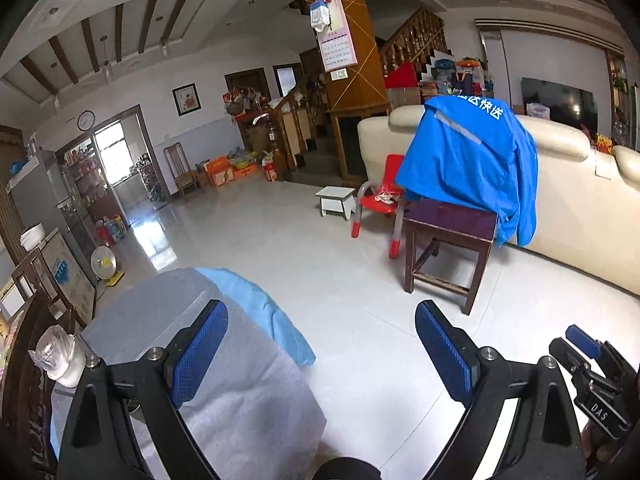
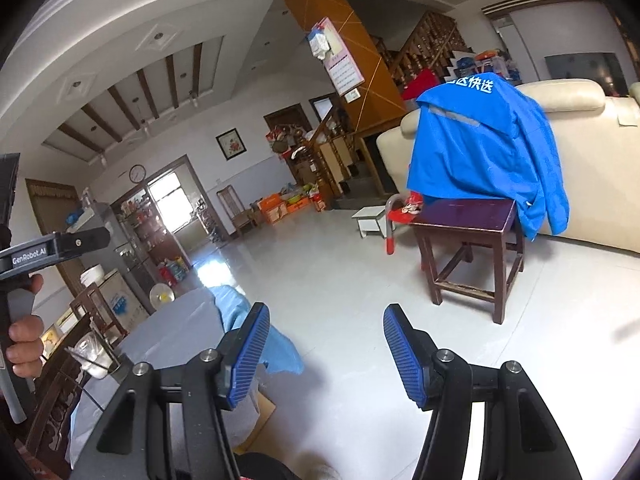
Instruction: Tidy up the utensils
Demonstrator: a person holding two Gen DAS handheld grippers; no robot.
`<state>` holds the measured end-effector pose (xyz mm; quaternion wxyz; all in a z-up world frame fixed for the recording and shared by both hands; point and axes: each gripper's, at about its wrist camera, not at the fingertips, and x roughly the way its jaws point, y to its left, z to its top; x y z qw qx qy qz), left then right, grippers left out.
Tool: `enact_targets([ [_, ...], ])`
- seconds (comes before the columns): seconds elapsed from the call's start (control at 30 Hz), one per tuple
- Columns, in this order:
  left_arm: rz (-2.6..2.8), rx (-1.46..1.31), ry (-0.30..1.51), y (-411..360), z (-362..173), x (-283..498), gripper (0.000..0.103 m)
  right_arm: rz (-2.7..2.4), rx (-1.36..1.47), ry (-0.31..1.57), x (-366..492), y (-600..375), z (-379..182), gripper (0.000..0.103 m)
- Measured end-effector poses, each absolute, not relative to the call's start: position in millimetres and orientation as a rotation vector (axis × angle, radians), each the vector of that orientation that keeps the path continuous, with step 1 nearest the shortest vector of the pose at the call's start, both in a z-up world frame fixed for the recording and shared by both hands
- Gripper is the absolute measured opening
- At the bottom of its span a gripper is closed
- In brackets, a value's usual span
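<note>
No utensils show in either view. My left gripper (image 1: pixel 320 340) stands open with nothing between its blue pads, over the edge of a table under a grey cloth (image 1: pixel 160 320) and the pale floor. My right gripper (image 2: pixel 326 344) is likewise open and holds nothing, beside the same table (image 2: pixel 168 328). A light blue cloth (image 1: pixel 264 312) hangs off the table's far corner. A plastic-wrapped glass (image 1: pixel 60 356) stands on the table at the left. In the right wrist view a hand (image 2: pixel 24 340) grips the left gripper's handle.
A dark wooden stool (image 1: pixel 448 236) draped with a blue jacket (image 1: pixel 468 160) stands ahead on the right, before a cream sofa (image 1: pixel 580 200). A red child's chair (image 1: pixel 380 196), a small white stool (image 1: pixel 336 200) and a floor fan (image 1: pixel 105 264) are around the tiled floor.
</note>
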<state>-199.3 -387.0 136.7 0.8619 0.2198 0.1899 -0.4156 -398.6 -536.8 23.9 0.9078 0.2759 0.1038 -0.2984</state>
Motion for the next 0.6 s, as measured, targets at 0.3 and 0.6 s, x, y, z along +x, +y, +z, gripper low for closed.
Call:
enact_targets([
  [0.3,-0.881,0.455,0.401,-364.1,133.9,-194.6,0.095,-0.566,0.539,0.226,-374.8,-519.9,30.1,0.063],
  [0.6,-0.872,0.417,0.406,-353.4,138.4,-184.4,0.095,-0.514,0.517,0.251,-356.3,-502.7,27.8,0.063],
])
